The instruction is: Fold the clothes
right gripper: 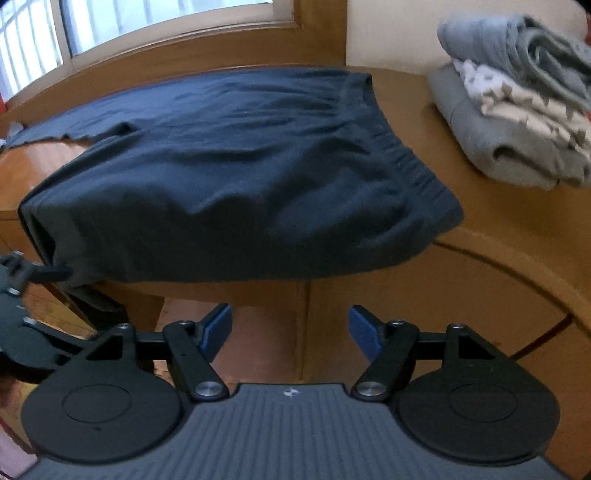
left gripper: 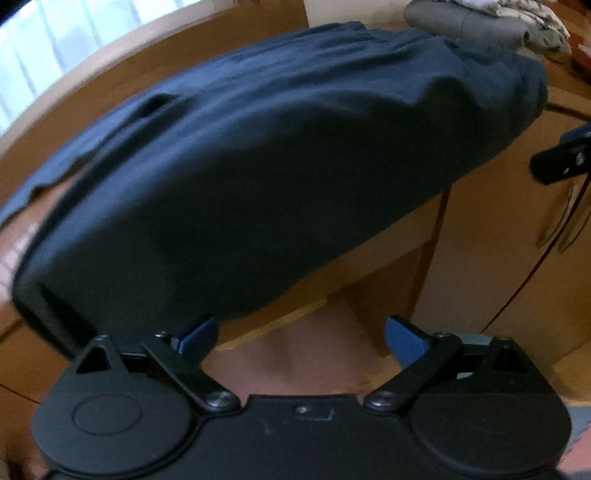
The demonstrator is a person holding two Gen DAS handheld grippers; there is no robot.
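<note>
Navy pants (right gripper: 229,177) lie on table (right gripper: 480,214), near edge overhanging. Left gripper (left gripper: 299,336) and right gripper (right gripper: 290,328) both apart, empty. Step: between folds. Next: grasp overhanging edge, fold over.

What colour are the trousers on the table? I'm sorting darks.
Dark navy blue trousers, plain; clearest in the right wrist view.

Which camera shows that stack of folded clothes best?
The right wrist view: the folded pile sits sharp beside the dark trousers on the table. The left wrist view catches only a blurred corner.
</note>
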